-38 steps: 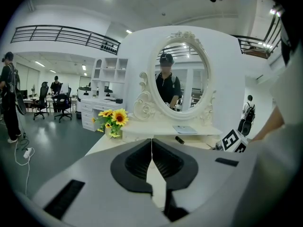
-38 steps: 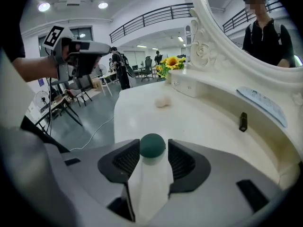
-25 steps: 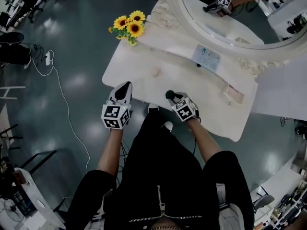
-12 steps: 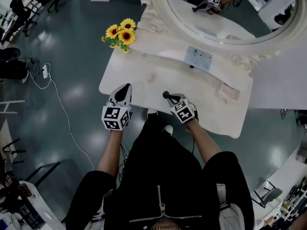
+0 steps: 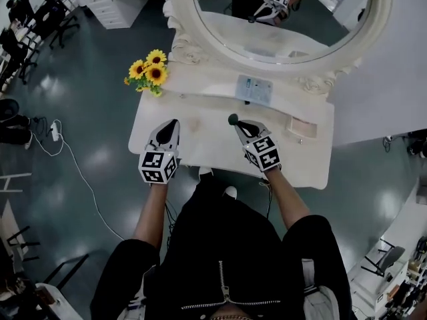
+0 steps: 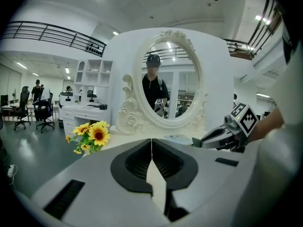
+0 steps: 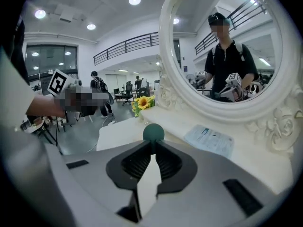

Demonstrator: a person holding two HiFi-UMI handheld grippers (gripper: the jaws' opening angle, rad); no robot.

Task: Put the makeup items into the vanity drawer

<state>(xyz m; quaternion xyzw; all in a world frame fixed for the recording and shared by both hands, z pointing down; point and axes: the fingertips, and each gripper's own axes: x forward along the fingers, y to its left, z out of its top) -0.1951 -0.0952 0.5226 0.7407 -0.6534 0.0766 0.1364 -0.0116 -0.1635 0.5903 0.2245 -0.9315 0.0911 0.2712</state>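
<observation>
A white vanity table (image 5: 200,149) stands under a big oval mirror (image 5: 280,19). My right gripper (image 5: 240,127) hovers over the table's middle, shut on the thin stem of a dark green round-headed item (image 5: 233,119). In the right gripper view the green ball (image 7: 153,132) sticks out just past the closed tips of the right gripper (image 7: 152,148). My left gripper (image 5: 171,125) hangs over the left part of the tabletop. In its own view the left gripper (image 6: 151,143) is shut with nothing in it. No drawer shows in any view.
A bunch of sunflowers (image 5: 148,72) sits at the table's back left corner. A printed leaflet (image 5: 254,89) lies below the mirror, and a small pinkish flat case (image 5: 300,126) lies to the right. The person's legs are against the front edge.
My right gripper has carried the green ball away from the front edge, farther in toward the leaflet. The head view has tilted up toward the mirror. The left gripper has barely moved.
</observation>
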